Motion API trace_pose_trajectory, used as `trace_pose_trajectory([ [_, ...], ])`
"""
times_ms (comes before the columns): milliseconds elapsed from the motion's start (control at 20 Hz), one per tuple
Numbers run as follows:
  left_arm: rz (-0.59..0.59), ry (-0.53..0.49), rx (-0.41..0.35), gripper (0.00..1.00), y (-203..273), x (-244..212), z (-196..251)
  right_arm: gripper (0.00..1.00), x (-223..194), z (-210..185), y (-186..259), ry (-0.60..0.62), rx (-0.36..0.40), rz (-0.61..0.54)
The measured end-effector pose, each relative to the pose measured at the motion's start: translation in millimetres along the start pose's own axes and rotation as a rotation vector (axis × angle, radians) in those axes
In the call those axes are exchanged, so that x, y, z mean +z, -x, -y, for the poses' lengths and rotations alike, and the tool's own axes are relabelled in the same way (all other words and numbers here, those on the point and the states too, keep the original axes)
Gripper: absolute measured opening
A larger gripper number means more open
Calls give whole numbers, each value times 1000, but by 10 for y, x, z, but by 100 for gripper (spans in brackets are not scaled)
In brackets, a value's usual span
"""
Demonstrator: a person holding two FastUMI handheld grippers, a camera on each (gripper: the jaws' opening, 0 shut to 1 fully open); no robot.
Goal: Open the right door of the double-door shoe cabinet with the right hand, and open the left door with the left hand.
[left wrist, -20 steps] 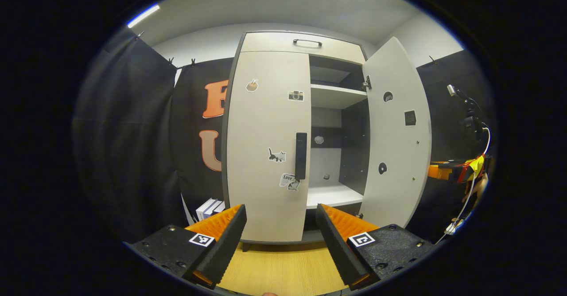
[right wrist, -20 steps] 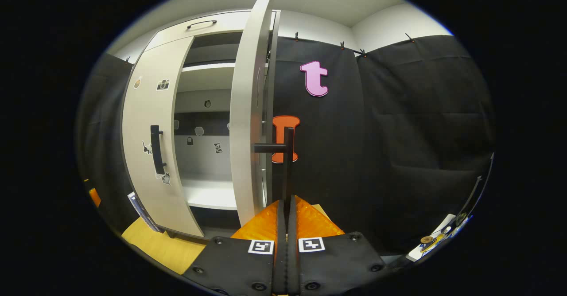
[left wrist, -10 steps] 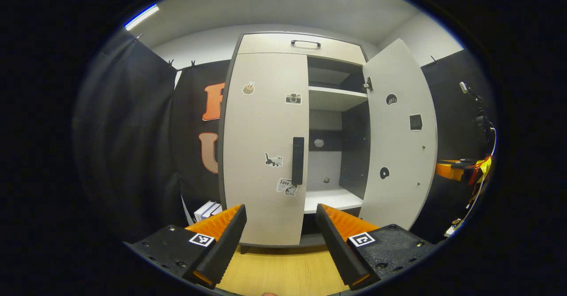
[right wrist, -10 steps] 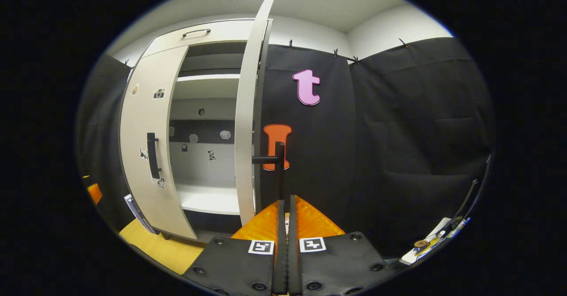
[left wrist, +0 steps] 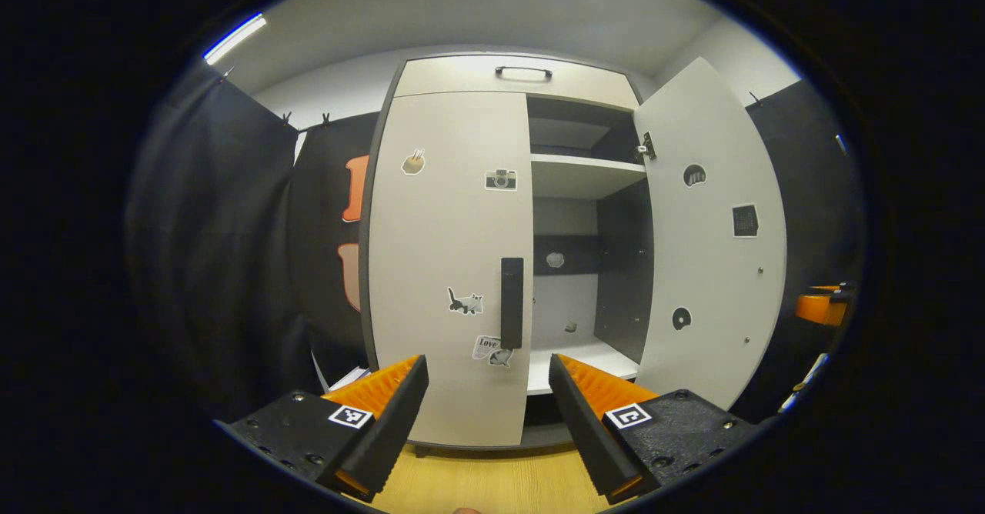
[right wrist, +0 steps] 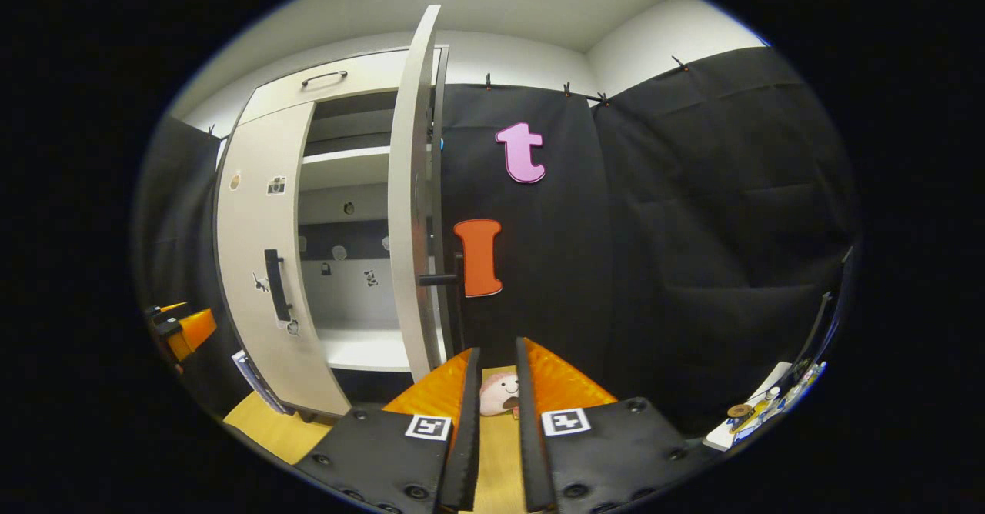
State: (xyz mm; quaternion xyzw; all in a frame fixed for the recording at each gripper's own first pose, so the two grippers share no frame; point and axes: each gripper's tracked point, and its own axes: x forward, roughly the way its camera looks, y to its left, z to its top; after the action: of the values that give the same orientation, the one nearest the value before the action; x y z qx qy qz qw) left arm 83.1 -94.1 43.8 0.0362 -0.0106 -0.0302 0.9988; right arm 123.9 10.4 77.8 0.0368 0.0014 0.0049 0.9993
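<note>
The pale shoe cabinet (left wrist: 454, 75) stands ahead. Its left door (left wrist: 442, 221) is closed, with a dark vertical handle (left wrist: 512, 302) on its right edge. My left gripper (left wrist: 486, 375) is open just short of this handle and holds nothing. The right door (left wrist: 712, 229) is swung wide, baring white shelves (left wrist: 581, 171). In the right gripper view that door (right wrist: 408, 214) is edge-on and its handle (right wrist: 442, 278) sticks out free. My right gripper (right wrist: 496, 360) sits below and in front of that handle, fingers slightly apart, nothing between them. The left gripper (right wrist: 181, 329) shows far left.
A drawer front with a handle (left wrist: 523, 73) tops the cabinet. White boxes (right wrist: 250, 379) lean at its left foot. A small pink round thing (right wrist: 499, 392) lies on the wooden floor (left wrist: 477, 483). Small items (right wrist: 754, 414) sit at the lower right. Black cloth walls surround.
My right gripper has let go of the right door's handle, drawn back and parted its fingers. My left gripper has moved closer to the left door's handle.
</note>
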Motion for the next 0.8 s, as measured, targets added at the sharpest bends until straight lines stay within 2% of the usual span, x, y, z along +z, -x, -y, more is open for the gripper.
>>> trace_pose_trajectory([
  [100, -18, 7, -12, 95, -222, -18, 85, 43, 24, 57, 33, 6, -3, 11],
  [200, -36, -11, -9, 92, -418, -45, 140, 45, 27, 113, 32, 8, -8, 11],
  [250, -33, -17, -7, 95, -521, -32, 175, 52, 20, 112, 38, 3, 1, 6],
  [300, -32, -17, -10, 95, -626, -27, 216, 46, 14, 108, 43, -2, 10, 2],
  [350, -32, -14, -13, 92, -735, -30, 259, 54, 6, 122, 25, -6, 14, -3],
  [400, -33, -8, -13, 95, -835, -31, 292, 62, 8, 151, 26, -6, 12, -3],
  [650, -13, 30, 31, 95, -1332, -31, 240, 100, 21, 302, -3, 8, -21, 8],
  [750, -27, 39, 38, 92, -1494, -101, 200, 100, 24, 345, -13, 16, -31, 7],
  [800, -40, 49, 31, 95, -1552, -148, 206, 100, 26, 383, -14, 18, -36, 6],
])
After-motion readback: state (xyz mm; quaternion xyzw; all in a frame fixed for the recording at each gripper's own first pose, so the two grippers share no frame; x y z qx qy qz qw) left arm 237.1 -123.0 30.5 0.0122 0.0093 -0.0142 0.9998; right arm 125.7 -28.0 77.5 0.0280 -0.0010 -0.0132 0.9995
